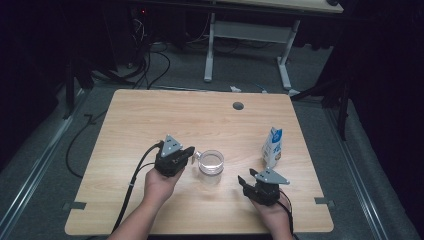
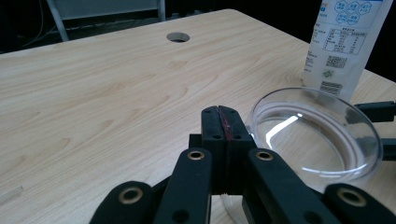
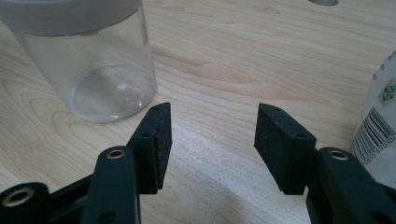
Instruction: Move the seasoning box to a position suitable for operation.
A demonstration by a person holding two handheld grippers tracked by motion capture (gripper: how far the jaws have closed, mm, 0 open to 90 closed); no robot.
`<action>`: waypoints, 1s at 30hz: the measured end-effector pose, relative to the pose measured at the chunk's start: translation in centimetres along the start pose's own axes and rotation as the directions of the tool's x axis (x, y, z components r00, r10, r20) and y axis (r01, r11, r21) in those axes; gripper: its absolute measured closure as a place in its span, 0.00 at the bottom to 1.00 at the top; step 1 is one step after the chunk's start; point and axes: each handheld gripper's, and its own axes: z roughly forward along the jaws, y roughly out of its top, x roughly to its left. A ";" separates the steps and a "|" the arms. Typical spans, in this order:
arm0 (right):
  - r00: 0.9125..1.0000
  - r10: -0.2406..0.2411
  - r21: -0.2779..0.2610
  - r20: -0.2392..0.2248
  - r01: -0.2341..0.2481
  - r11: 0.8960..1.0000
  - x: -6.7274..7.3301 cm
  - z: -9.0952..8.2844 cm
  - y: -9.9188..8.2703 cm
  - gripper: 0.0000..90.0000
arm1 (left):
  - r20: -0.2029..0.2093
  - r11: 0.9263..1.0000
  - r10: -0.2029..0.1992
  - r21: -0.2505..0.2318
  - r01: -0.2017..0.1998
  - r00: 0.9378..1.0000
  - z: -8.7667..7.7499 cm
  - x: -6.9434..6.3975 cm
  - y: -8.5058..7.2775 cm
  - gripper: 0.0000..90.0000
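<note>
Two hand-held grippers rest on a light wooden table (image 1: 150, 125), the largest item in the scene, which has a round cable hole (image 1: 238, 106) near its far edge and stands on a grey floor (image 1: 45, 165) crossed by black cables. Beyond the table, the white legs of a second desk (image 1: 250, 35) are visible in the high view. Next in size, a white and blue carton (image 1: 272, 146) stands upright toward the right side of the table; in the left gripper view its printed labels and a barcode face the camera. The left gripper (image 1: 189, 154), held in the person's left hand (image 1: 159, 184), lies left of centre with its jaws pressed fully together, nothing between them, their tips just beside the rim of a clear glass jar (image 1: 211, 162). The jar stands upright near the table's centre, between the two grippers, and appears empty. The right gripper (image 1: 243, 182), held in the right hand (image 1: 272, 210), sits near the front right, below the carton; its jaws stand wide apart over bare wood, with the jar ahead to one side and the carton at the other.
</note>
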 end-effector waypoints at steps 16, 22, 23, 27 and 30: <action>1.000 0.003 -0.005 -0.006 -0.003 1.000 0.1 0.0 0.1 0.52 | -0.020 0.999 0.034 0.020 -0.034 0.999 1.1 -0.7 0.3 1.00; 1.000 0.001 -0.005 -0.008 -0.001 1.000 0.1 0.0 0.1 0.52 | -0.034 0.999 0.047 0.020 -0.046 0.998 1.1 -0.8 0.3 1.00; 1.000 0.001 -0.005 -0.009 -0.001 1.000 0.1 0.0 0.1 0.52 | -0.034 0.999 0.048 0.020 -0.047 0.998 1.1 -0.8 0.3 1.00; 1.000 0.002 -0.003 -0.010 -0.002 1.000 0.1 0.1 0.1 0.51 | -0.035 0.998 0.052 0.021 -0.051 0.998 1.1 -0.8 0.3 1.00; 1.000 0.002 -0.004 -0.012 -0.002 1.000 0.2 0.1 0.1 0.52 | -0.036 0.998 0.055 0.020 -0.054 0.998 1.1 -0.8 0.2 1.00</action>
